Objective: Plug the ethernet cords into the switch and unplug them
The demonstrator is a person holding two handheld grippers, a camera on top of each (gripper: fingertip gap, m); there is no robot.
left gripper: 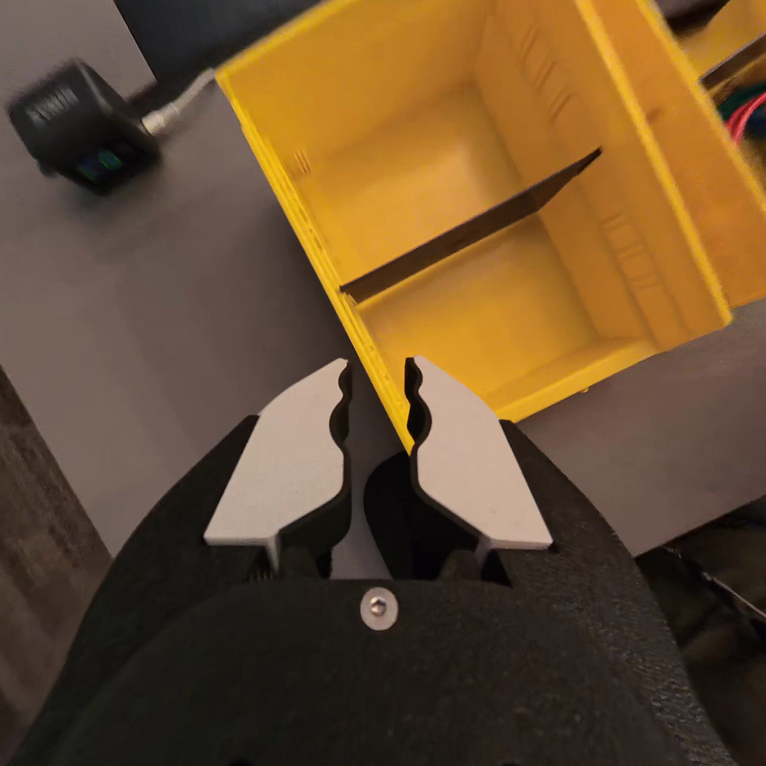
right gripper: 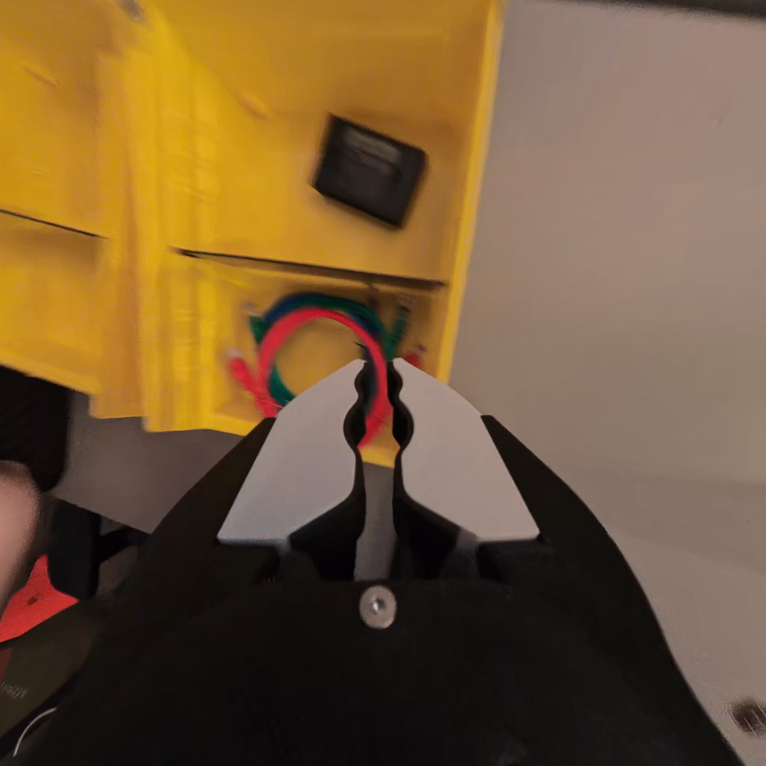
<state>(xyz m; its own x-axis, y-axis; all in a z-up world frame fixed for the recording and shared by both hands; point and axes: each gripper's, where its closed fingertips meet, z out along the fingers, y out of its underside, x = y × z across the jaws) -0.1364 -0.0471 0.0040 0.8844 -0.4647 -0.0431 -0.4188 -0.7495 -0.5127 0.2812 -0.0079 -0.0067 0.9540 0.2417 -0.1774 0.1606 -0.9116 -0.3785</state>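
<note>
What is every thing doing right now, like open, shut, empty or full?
Left tool: open, holding nothing.
Right tool: slightly open, holding nothing.
Left yellow plastic bin: both compartments empty.
Right yellow plastic bin: holds cords and a black box.
Red, green and blue ethernet cords: coiled, unplugged.
Small black box on table: green lights on.

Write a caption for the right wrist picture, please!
Open right claw hovers over coiled red, green and blue cords in a yellow bin.

A: Both the left gripper [left gripper: 378, 364] and the right gripper [right gripper: 377, 364]?
B: Same build: textured black bodies, 2 pale grey fingers [left gripper: 290, 447] with wavy black inner pads, 1 silver screw [left gripper: 378, 608].
</note>
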